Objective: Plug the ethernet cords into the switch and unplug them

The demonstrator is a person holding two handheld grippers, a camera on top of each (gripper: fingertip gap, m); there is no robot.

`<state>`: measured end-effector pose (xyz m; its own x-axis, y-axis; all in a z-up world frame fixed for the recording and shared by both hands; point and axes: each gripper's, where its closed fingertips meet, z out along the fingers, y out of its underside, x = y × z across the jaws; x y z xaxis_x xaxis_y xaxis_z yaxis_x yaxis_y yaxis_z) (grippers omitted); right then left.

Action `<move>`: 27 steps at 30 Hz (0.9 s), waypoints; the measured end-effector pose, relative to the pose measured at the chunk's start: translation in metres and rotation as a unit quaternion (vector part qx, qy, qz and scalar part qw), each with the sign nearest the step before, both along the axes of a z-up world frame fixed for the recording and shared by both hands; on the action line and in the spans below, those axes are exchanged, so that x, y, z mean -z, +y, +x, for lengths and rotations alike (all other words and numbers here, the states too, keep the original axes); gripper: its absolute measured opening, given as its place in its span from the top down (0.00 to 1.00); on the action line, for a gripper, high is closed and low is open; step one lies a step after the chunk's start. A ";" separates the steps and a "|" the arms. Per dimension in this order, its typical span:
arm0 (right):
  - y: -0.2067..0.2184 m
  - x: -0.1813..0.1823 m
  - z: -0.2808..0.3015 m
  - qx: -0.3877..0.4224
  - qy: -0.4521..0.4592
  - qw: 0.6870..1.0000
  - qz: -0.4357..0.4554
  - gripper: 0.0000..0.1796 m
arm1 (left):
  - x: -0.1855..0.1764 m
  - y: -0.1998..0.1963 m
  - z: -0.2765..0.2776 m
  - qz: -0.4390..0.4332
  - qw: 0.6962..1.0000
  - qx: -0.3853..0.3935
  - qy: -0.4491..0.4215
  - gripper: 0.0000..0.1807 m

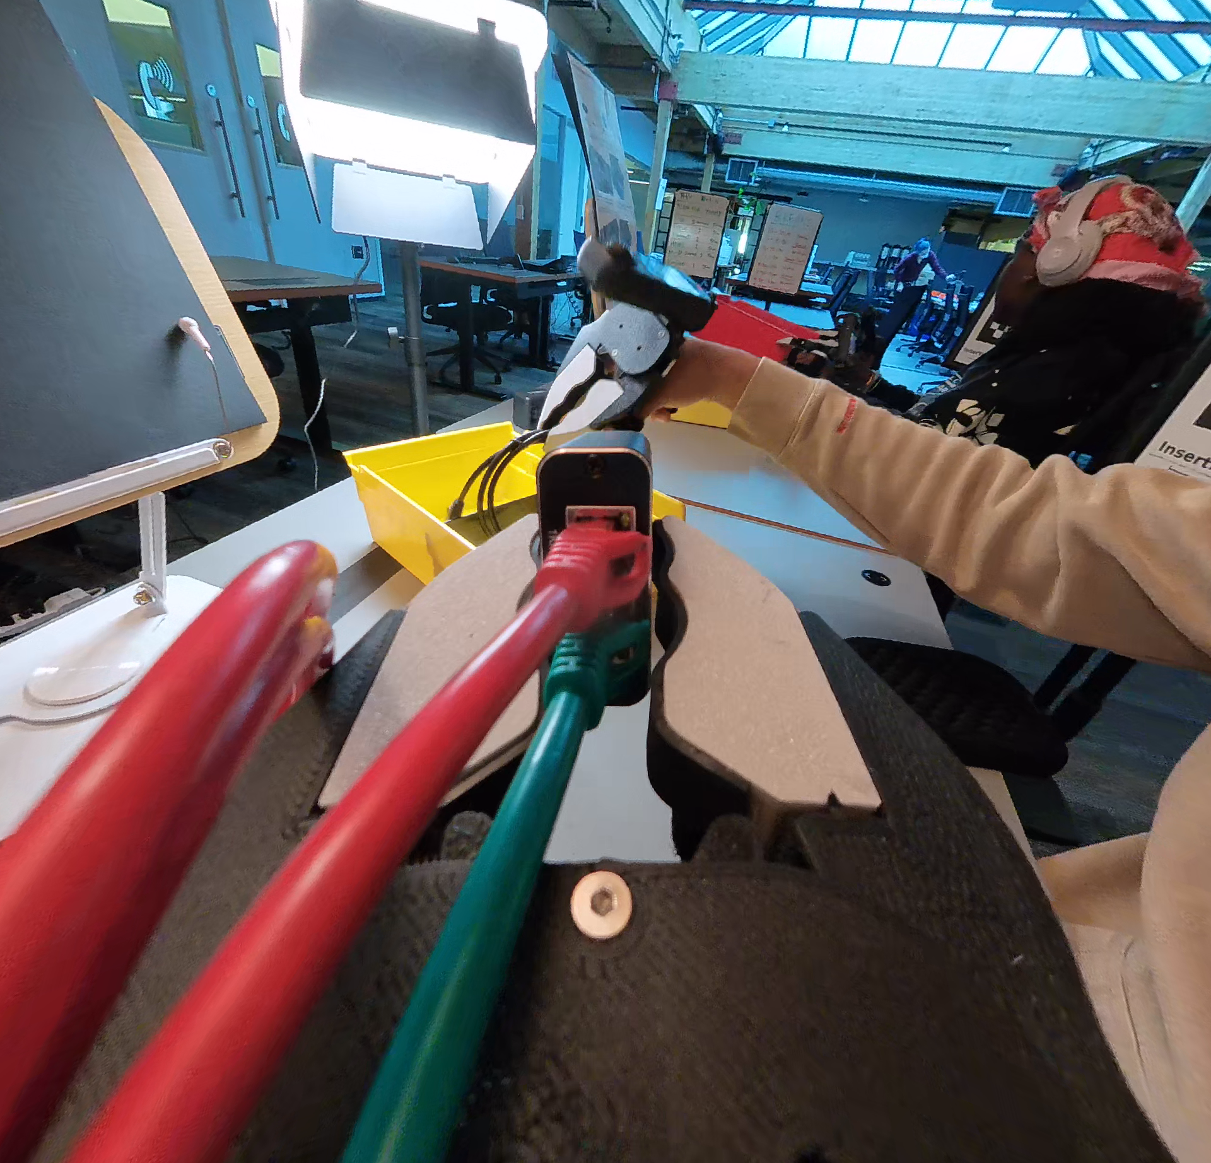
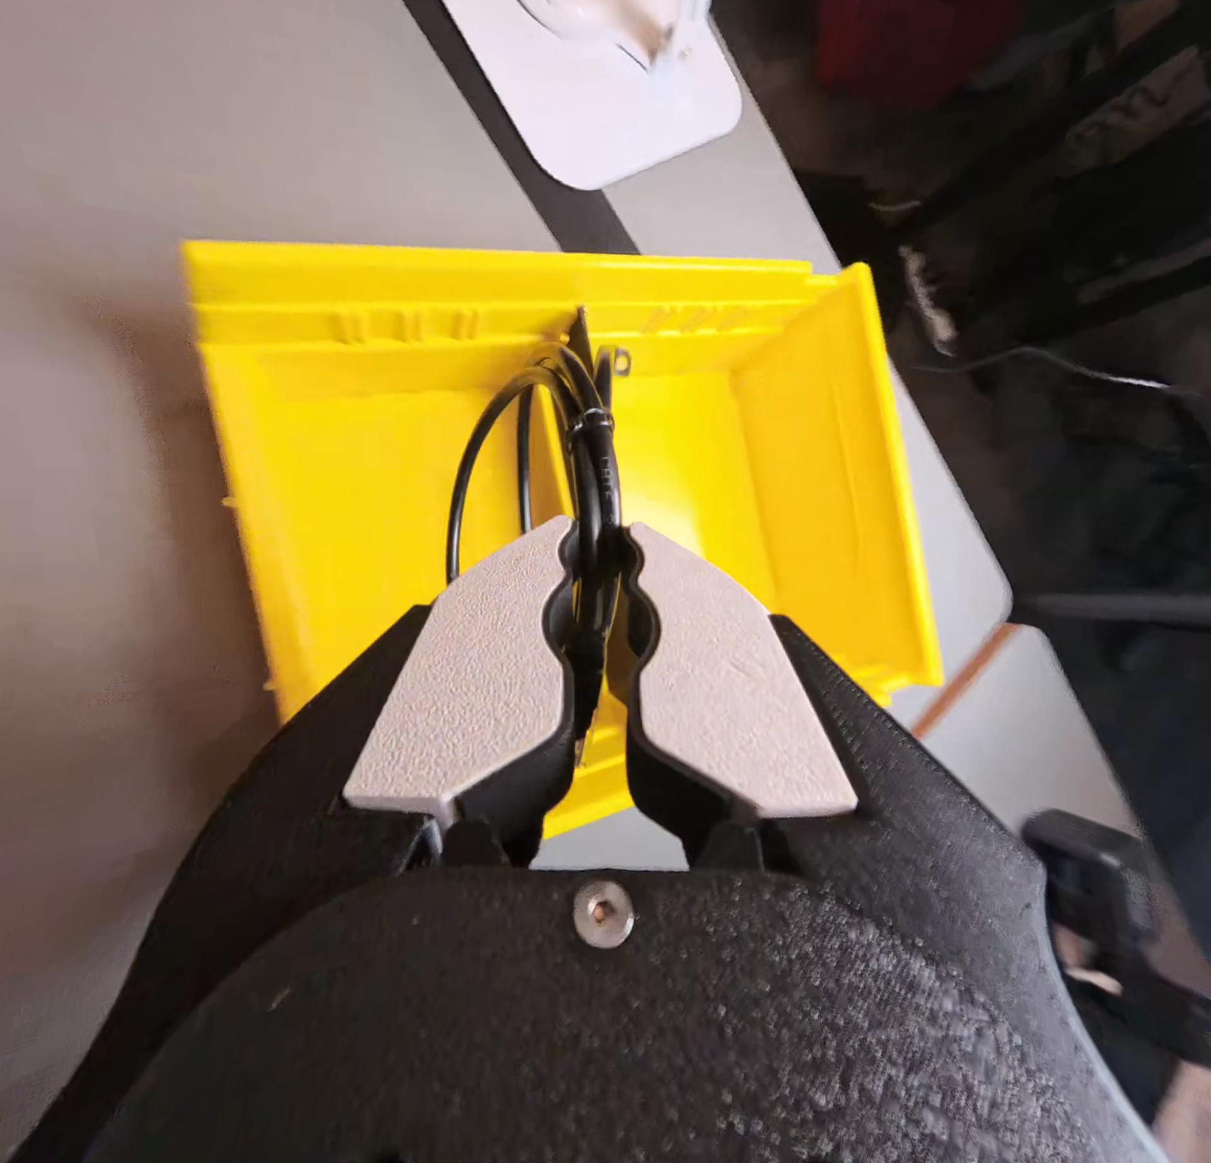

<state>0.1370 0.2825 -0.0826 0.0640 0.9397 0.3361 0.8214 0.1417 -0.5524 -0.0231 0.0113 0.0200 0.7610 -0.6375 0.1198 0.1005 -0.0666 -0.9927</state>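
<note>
In the left wrist view my left gripper (image 1: 593,542) is shut on a small black switch (image 1: 593,476), held upright between the grey fingers. A red ethernet plug (image 1: 590,558) and a green one (image 1: 590,660) sit in its ports, and their cords run back toward the camera. Another red cord loop (image 1: 229,640) hangs at the left. My right gripper (image 2: 601,532) is shut on a coiled, tied black cable (image 2: 593,437) above a yellow bin (image 2: 819,443). It also shows farther off in the left wrist view (image 1: 576,404), over the same bin (image 1: 406,496).
A white stand base (image 1: 98,640) with a dark tilted board stands at the left of the grey table (image 1: 786,542); the base also shows in the right wrist view (image 2: 622,83). A beige sleeve (image 1: 950,509) reaches across. A person with headphones (image 1: 1081,345) sits at the right. The left gripper's tips are roughly 35 cm from the right gripper's.
</note>
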 end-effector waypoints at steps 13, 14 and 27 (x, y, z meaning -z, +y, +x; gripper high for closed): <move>-0.036 -0.002 0.005 -0.051 0.093 0.977 -0.185 0.94 | -0.008 -0.006 -0.001 0.013 1.000 -0.002 0.005 0.84; -0.032 0.002 0.007 -0.039 0.079 0.980 -0.177 0.94 | -0.007 -0.005 -0.001 0.010 1.000 -0.001 0.003 0.84; 0.025 -0.003 0.017 0.128 0.021 0.990 0.060 0.76 | -0.001 -0.002 0.002 0.001 1.000 0.005 0.001 0.84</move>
<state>0.1542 0.3079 -0.0799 0.3110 0.8443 0.4364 0.8160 -0.0019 -0.5780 -0.0212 0.0089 0.0214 0.7547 -0.6456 0.1171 0.0974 -0.0663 -0.9930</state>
